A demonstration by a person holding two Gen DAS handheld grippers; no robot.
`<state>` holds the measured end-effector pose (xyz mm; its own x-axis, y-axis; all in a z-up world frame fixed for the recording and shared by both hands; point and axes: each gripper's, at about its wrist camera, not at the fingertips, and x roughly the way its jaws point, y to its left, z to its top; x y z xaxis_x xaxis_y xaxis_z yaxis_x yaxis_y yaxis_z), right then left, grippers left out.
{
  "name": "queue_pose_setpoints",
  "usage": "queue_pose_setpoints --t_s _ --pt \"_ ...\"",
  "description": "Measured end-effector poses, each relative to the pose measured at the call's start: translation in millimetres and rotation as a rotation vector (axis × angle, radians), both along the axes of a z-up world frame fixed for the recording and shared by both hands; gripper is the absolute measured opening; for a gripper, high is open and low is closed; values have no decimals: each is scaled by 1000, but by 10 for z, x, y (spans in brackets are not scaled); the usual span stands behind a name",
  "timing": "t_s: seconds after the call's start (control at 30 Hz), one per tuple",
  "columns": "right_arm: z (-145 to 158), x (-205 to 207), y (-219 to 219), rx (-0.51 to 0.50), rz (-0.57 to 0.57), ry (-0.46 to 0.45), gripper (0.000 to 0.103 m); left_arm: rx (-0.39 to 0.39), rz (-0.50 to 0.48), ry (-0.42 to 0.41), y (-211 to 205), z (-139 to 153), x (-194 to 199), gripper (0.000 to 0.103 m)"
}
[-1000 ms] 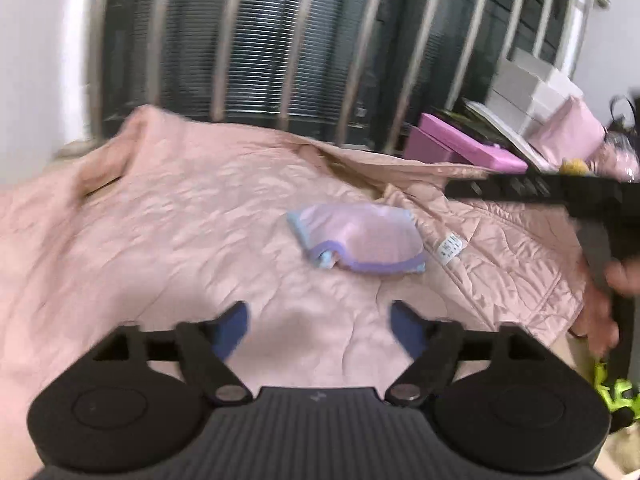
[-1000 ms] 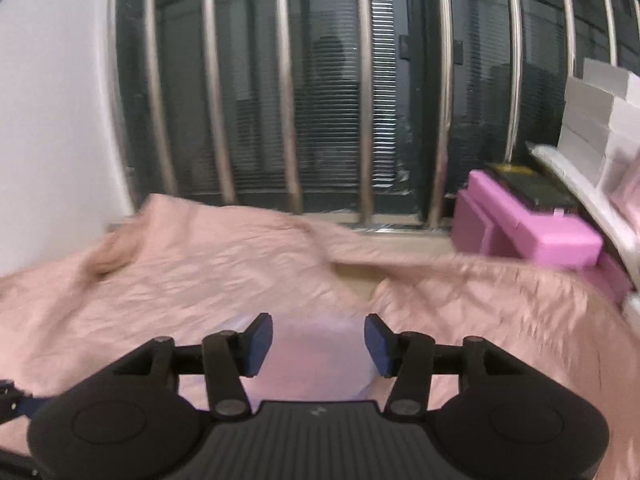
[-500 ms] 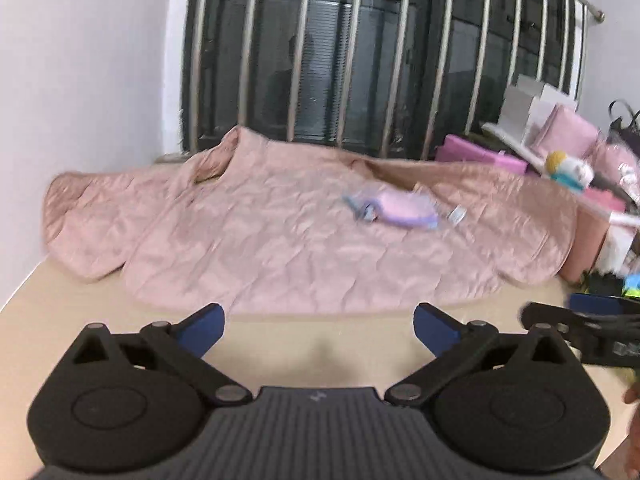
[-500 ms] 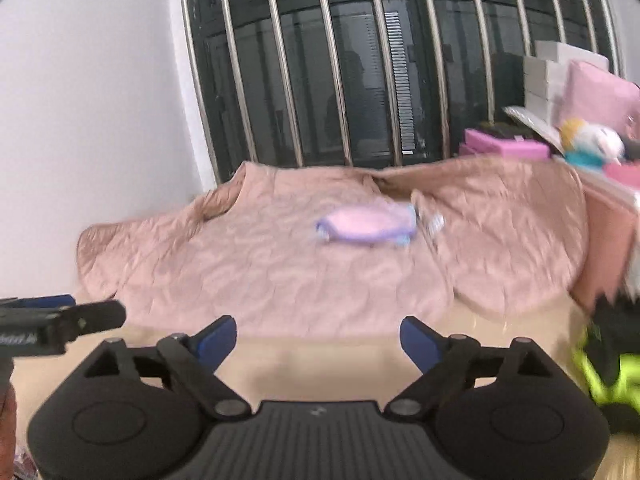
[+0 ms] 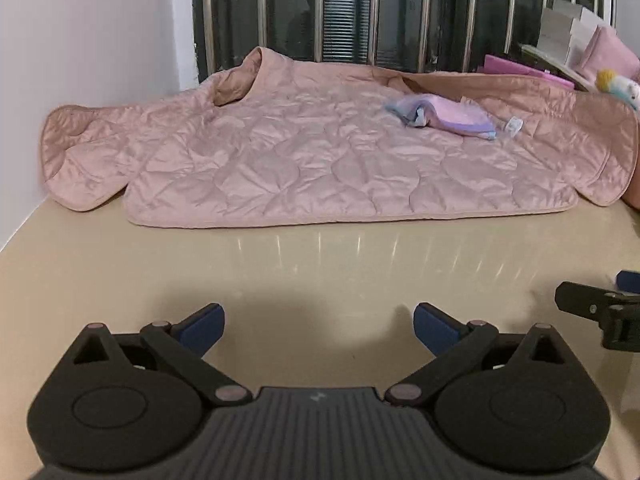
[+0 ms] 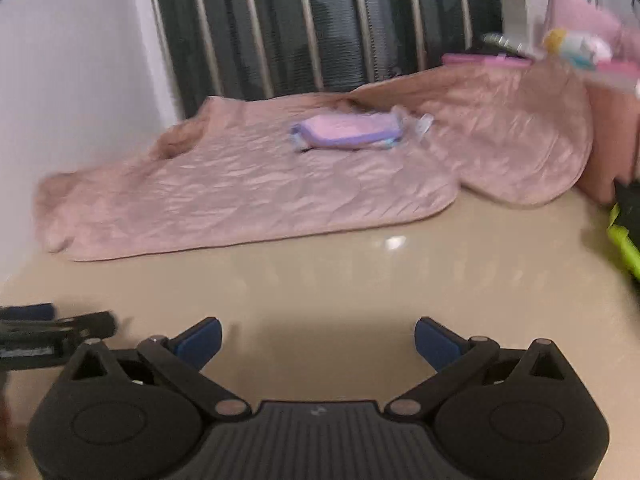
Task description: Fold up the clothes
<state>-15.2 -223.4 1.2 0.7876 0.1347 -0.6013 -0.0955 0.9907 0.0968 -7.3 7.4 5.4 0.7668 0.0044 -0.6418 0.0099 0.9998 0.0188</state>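
Folded garment (image 5: 444, 117) lies on quilt (image 5: 304, 160) — green item (image 6: 626, 240) right-view only.

- No words, brands or numbers can be read in either view.
- A small white tag (image 5: 514, 125) lies on the pink quilted garment (image 5: 320, 160) beside the folded lilac cloth (image 5: 452, 117); any print on it is too small to tell.

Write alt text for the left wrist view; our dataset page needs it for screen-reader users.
A pink quilted jacket lies spread flat at the far side of a glossy beige table, with a small folded lilac garment resting on it. In front, the left tool is open and empty above bare tabletop; the right tool's tip shows at the right edge.
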Motion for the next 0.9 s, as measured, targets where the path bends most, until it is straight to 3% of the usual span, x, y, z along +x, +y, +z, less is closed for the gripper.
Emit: queue_pose_setpoints --t_s 0.13,0.47,0.9 --pt "-45 106 72 -78 -31 9 103 -3 3 -6 -12 -43 94 102" --pt "-47 238 85 -83 -58 17 103 -6 -17 7 -37 -39 229 102" --pt "-53 243 108 -86 -42 16 103 -10 -35 -16 -104 -50 81 102"
